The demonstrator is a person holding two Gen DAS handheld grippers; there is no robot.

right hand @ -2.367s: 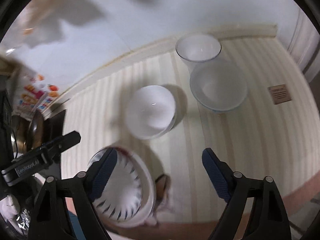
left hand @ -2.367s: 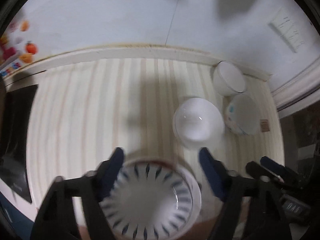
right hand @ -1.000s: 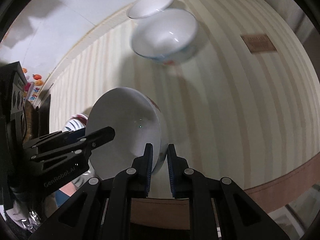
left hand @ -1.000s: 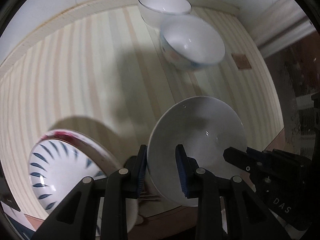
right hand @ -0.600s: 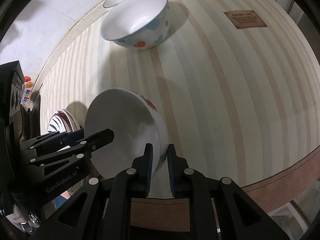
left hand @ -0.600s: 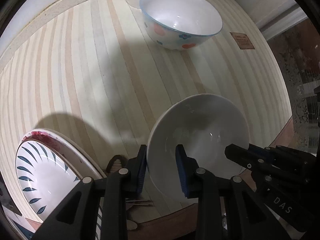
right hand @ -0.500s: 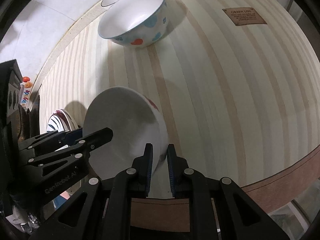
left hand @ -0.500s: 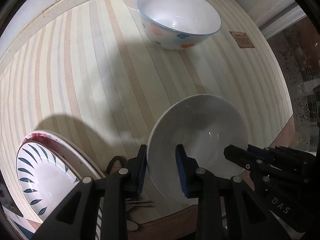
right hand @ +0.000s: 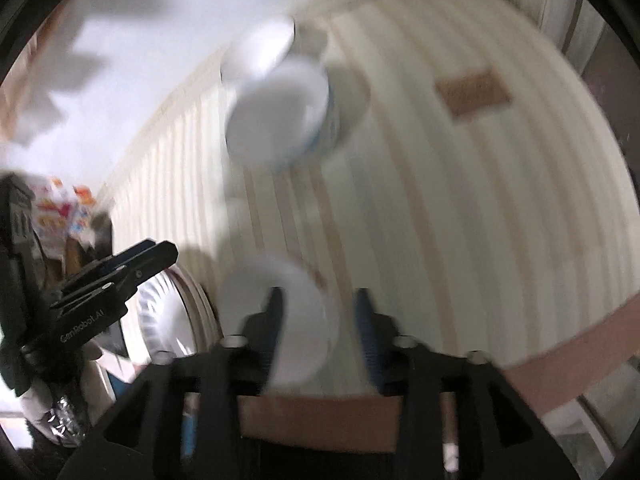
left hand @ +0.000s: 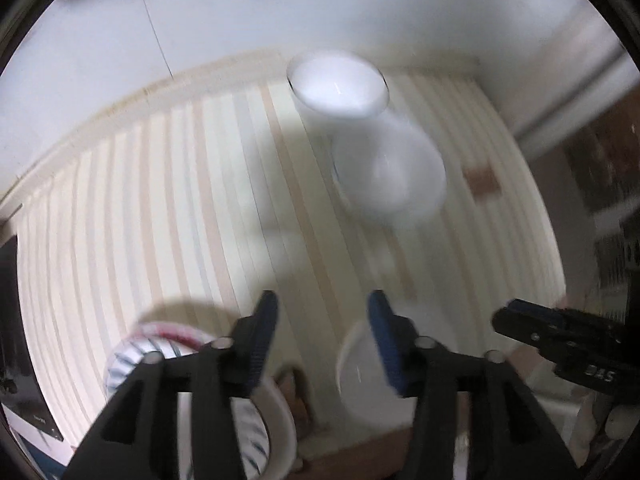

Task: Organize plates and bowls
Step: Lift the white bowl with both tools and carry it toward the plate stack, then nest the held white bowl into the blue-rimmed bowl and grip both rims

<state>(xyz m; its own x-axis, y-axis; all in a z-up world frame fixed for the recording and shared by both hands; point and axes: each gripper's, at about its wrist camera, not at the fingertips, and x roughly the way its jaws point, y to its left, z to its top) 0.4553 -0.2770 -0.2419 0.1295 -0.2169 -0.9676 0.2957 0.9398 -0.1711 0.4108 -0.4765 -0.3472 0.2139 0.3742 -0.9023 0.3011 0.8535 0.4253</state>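
Note:
Both views are motion-blurred. A plain white bowl rests on the striped table near its front edge. My left gripper is open above it, jaws apart and empty. My right gripper is open too, with the bowl's rim between its fingers but not gripped. A blue-patterned plate lies to the left. A bowl with a blue rim and a plain white bowl stand at the back.
The striped table runs to a white wall at the back. A brown label lies on the right. A black object sits at the left edge. The table's wooden front edge is close below.
Both grippers were shut on the plain white bowl's rim. Now both have opened and pulled back and up, and the bowl sits on the table beside the patterned plate.

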